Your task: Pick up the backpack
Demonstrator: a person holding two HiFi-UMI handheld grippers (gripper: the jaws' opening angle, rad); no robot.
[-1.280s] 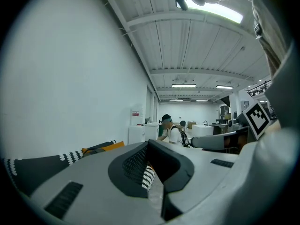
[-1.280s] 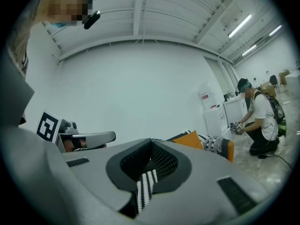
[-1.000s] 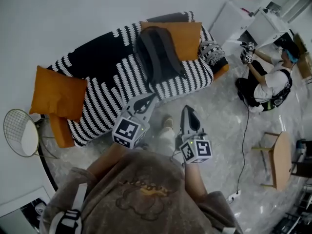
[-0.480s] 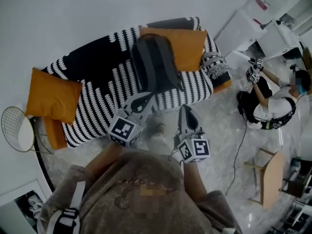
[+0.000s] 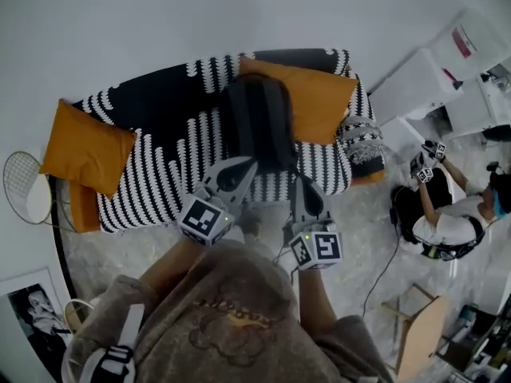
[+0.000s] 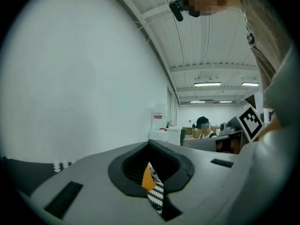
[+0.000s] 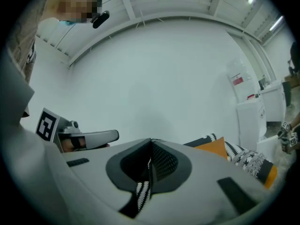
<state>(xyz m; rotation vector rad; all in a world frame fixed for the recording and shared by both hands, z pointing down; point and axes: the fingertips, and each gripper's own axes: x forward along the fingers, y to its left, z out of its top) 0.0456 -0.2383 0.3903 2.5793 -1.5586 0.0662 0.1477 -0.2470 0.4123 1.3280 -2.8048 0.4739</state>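
Right, your left tool (image 5: 242, 168) and right tool (image 5: 304, 186) both have their jaws together, with nothing between them, at the sofa's (image 5: 160, 174) front edge. The backpack (image 5: 257, 130) sits on the seat just ahead, against an orange cushion (image 5: 319, 106). A wire side table (image 5: 24, 198) stands off the sofa's left end. To the right are a seated person (image 5: 447, 226) and a floor cable (image 5: 383, 270). The cabinet's red label (image 5: 465, 41) is unreadable.

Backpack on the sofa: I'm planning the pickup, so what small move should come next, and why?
Probably open both grippers' jaws. The left gripper and right gripper are shut and empty, side by side before the black-and-white striped sofa. Their tips are short of the dark grey fabric backpack, which lies on its seat against an orange cushion.
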